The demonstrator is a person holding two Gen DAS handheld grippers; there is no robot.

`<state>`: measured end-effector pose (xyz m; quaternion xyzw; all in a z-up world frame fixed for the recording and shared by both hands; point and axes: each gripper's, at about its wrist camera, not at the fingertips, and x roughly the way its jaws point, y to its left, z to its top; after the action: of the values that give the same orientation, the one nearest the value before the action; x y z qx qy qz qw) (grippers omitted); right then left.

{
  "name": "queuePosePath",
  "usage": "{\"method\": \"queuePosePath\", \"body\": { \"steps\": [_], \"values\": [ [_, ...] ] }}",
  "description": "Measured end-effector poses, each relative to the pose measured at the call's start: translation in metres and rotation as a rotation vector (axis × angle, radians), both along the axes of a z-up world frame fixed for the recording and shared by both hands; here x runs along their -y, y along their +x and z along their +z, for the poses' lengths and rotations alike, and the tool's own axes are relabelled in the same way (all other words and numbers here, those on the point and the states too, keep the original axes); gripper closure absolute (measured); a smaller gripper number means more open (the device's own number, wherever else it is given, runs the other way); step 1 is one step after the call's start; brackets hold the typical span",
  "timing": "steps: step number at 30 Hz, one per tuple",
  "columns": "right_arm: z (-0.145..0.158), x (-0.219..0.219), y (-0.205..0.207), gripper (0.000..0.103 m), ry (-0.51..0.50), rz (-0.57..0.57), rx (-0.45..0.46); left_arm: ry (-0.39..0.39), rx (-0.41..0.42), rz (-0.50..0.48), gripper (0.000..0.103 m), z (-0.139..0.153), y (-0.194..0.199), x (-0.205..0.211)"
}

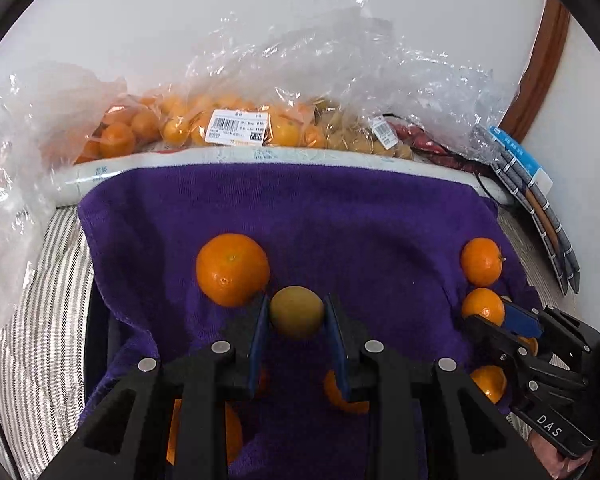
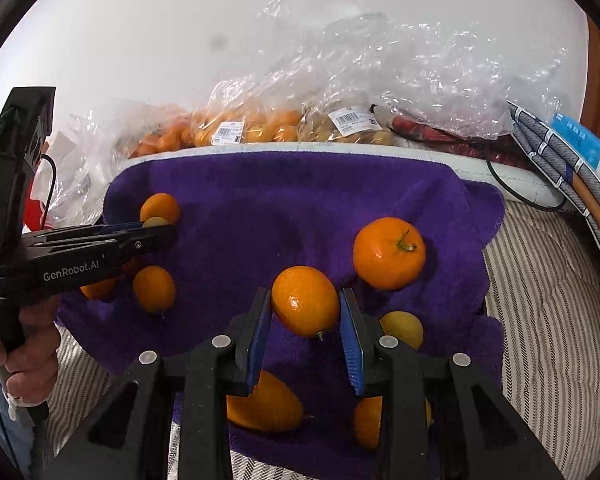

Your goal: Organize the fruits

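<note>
Both your grippers hold fruit over the purple towel (image 1: 340,208)

Your left gripper's (image 1: 297,312) jaws pinch a yellow-green fruit (image 1: 297,312), a large orange (image 1: 233,269) just beyond them; your right gripper's (image 2: 305,302) jaws pinch a small orange (image 2: 305,302)

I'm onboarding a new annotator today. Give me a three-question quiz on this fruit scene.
1. True or false: the left gripper is shut on a yellow-green fruit.
2. What does the right gripper hold? A) small orange citrus B) barcode label C) nothing
3. Fill in: the loose fruits lie on a ____ towel.

Key: 1 true; 2 A, the small orange citrus; 3 purple.
</note>
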<state>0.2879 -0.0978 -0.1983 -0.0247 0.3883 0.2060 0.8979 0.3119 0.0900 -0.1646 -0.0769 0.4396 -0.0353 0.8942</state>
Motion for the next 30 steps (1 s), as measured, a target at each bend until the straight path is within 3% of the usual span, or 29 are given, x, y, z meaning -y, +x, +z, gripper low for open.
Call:
{"method": "queuePosePath", "body": {
  "steps": [8, 14, 16, 22, 26, 30],
  "values": [
    [-0.004, -0.001, 0.002, 0.069, -0.007, 0.003, -0.012, -0.011, -0.019, -0.011, 0.074, -0.005, 0.001, 0.000],
    [0.006, 0.010, -0.005, 0.058, 0.028, -0.021, 0.006, 0.058, 0.003, 0.001, 0.058, 0.011, -0.004, 0.006],
    [0.018, 0.015, -0.012, 0.049, 0.037, -0.037, 0.023, 0.082, 0.025, 0.008, 0.051, 0.024, -0.012, 0.008],
    [0.070, 0.036, -0.061, 0.043, 0.005, -0.150, 0.064, 0.089, 0.102, 0.044, 0.035, 0.065, -0.070, 0.014],
    [0.090, 0.052, -0.097, 0.043, 0.008, -0.182, 0.033, 0.091, 0.139, 0.072, 0.031, 0.087, -0.118, 0.022],
    [0.105, 0.066, -0.140, 0.042, -0.032, -0.262, 0.062, 0.120, 0.182, 0.100, 0.021, 0.103, -0.159, 0.035]
  ]
}}
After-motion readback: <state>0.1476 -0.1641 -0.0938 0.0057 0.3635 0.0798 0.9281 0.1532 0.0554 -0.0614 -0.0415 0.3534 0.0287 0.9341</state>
